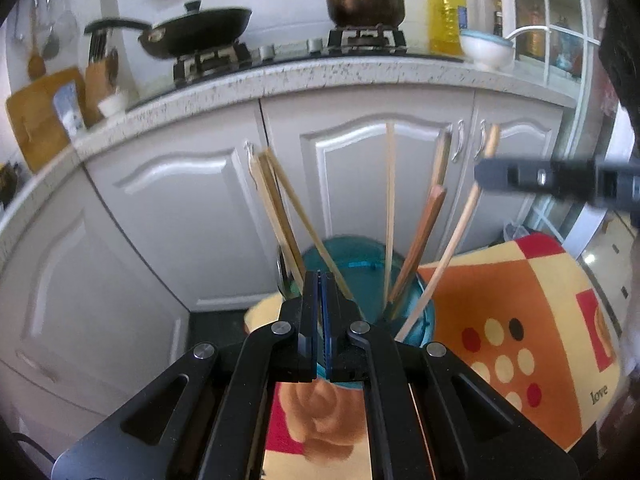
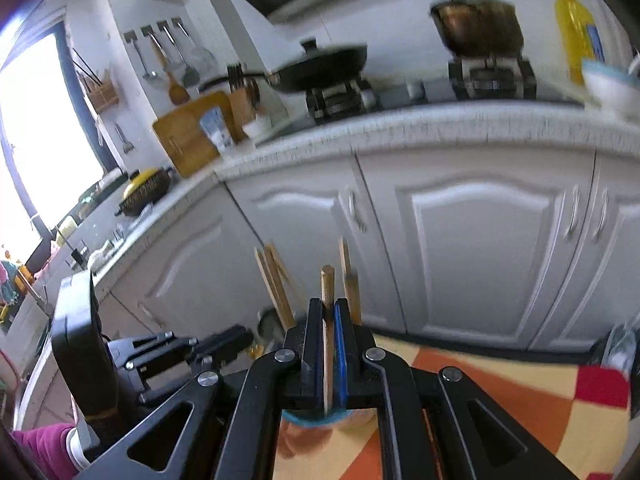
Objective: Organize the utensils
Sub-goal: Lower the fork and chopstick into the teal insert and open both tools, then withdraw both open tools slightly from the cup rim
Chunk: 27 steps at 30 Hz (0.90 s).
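Note:
A teal plastic cup point(image 1: 360, 256) stands on a patterned cloth and holds several wooden chopsticks point(image 1: 280, 216) that fan out upward. My left gripper point(image 1: 320, 280) is shut on the near rim of the cup. My right gripper point(image 2: 329, 312) is shut on one wooden chopstick point(image 2: 328, 280), held upright above the cup, whose teal rim point(image 2: 316, 416) shows just below the fingers. In the left wrist view the right gripper point(image 1: 492, 174) comes in from the right at the tip of a chopstick. The left gripper point(image 2: 224, 340) shows at lower left in the right wrist view.
White cabinet doors point(image 1: 360, 168) stand right behind the cup under a speckled counter point(image 1: 320, 76). On the counter are a wok point(image 1: 192, 32), a pot point(image 1: 364, 0), an oil bottle point(image 1: 446, 16) and a white bowl point(image 1: 486, 46). The orange patterned cloth point(image 1: 520, 320) covers the table.

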Each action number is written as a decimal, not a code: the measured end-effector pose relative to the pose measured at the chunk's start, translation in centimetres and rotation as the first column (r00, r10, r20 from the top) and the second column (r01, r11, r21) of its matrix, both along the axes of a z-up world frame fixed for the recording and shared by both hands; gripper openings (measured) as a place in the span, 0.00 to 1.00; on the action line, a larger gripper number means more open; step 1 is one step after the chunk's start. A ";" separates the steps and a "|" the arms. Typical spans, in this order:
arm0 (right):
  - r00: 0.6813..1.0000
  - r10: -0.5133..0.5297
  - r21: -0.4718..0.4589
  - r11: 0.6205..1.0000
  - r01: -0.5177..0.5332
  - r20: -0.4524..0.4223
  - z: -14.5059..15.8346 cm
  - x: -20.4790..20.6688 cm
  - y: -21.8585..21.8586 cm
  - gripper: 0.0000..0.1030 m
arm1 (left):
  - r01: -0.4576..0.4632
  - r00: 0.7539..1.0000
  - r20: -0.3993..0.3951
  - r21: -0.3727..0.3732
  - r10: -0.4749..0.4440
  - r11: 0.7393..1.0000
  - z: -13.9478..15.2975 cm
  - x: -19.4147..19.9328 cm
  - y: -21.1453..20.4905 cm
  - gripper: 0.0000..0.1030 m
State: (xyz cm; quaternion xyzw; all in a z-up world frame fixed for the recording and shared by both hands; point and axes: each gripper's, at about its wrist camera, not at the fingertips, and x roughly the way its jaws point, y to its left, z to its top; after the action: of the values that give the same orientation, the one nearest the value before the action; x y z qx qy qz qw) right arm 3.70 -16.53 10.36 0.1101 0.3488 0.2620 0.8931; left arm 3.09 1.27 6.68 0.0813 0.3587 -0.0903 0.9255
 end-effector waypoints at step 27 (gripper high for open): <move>0.994 -0.041 -0.066 0.997 0.034 -0.104 -4.7 -4.8 -0.9 0.36 | -0.140 0.990 -0.032 -0.128 0.137 0.982 1.8 -3.8 1.5 0.43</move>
State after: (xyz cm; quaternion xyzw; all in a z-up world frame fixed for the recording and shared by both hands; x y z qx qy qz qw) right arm -1.11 -17.47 5.68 0.1016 0.4015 0.2277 0.8813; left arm -0.72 2.81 8.45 -0.0052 0.3676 -0.0499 0.9286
